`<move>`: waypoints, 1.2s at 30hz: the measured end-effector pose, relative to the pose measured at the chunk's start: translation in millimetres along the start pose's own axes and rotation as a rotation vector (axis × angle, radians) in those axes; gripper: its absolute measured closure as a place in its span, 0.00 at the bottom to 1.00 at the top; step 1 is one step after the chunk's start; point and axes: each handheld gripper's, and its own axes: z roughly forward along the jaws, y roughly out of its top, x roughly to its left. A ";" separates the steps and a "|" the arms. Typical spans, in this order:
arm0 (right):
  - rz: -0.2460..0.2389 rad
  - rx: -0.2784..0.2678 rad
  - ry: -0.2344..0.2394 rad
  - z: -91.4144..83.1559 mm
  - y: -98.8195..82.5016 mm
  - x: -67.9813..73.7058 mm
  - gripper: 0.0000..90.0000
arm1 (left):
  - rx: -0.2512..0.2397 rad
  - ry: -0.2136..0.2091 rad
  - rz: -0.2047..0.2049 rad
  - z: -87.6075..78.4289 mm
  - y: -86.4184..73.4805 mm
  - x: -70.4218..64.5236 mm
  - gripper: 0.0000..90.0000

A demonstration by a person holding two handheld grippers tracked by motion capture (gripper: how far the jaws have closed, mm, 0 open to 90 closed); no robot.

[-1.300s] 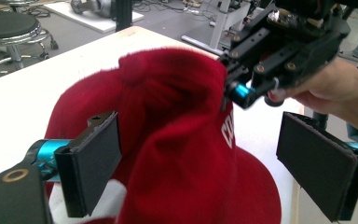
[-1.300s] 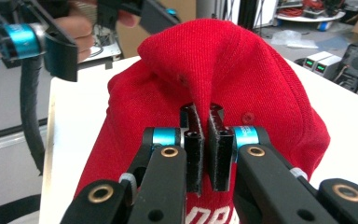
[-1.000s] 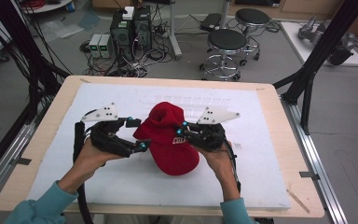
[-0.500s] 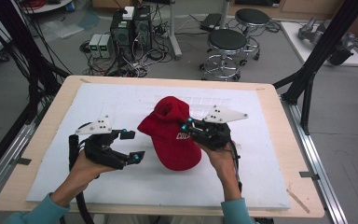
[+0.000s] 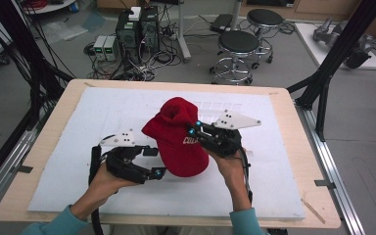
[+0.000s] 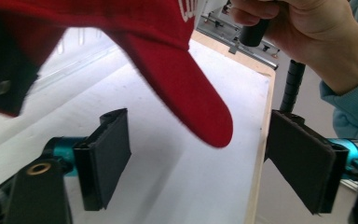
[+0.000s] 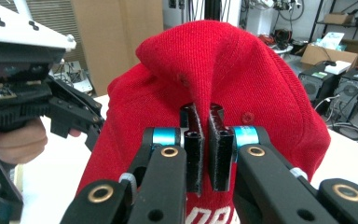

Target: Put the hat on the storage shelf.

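A red cap [image 5: 181,142] with white lettering is held up off the white board, crown toward the far side. My right gripper [image 5: 194,130] is shut on a fold of the cap's crown [image 7: 223,70], its pads [image 7: 193,144] pinching the fabric. My left gripper [image 5: 154,161] is low at the cap's left, by the brim. Its jaws have just been closing a little but stand open. In the left gripper view the red brim [image 6: 200,107] hangs between the two pads [image 6: 107,149] without touching either.
The white foam board [image 5: 103,112] covers most of the wooden table [image 5: 293,147]. Black frame posts [image 5: 330,63] stand at the table's sides. Stools [image 5: 240,46] and computer boxes [image 5: 137,29] sit on the floor beyond the far edge.
My left gripper came off the cap's left side, pulled away, then sank lower and closed in on the brim. The right gripper kept its hold and the cap turned slightly.
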 end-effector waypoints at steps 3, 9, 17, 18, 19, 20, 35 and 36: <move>-0.001 -0.008 0.006 1.6 0.8 1.7 0.97 | 0.010 -0.016 -0.010 6.7 0.7 -0.3 0.28; -0.002 -0.030 0.015 2.3 2.5 5.4 0.97 | 0.001 -0.050 -0.024 12.7 1.3 0.4 0.44; -0.013 -0.060 0.021 0.6 4.1 8.3 0.97 | -0.004 -0.081 -0.010 13.4 1.3 1.4 0.76; -0.018 -0.070 0.024 -0.2 4.5 8.9 0.96 | -0.005 -0.090 -0.012 13.5 1.4 1.6 0.81; -0.018 -0.070 0.024 -0.2 4.5 8.9 0.96 | -0.006 -0.100 -0.015 13.4 1.4 1.8 0.81; -0.021 -0.075 0.029 -0.5 4.7 10.0 0.96 | -0.007 -0.104 -0.015 13.2 1.4 1.4 0.87; 0.008 -0.136 0.021 -2.4 4.6 9.2 0.35 | -0.012 -0.039 -0.037 6.1 1.9 5.5 0.95; 0.011 -0.133 0.011 -2.6 4.3 8.7 0.29 | -0.014 -0.034 -0.041 5.7 2.0 5.6 0.95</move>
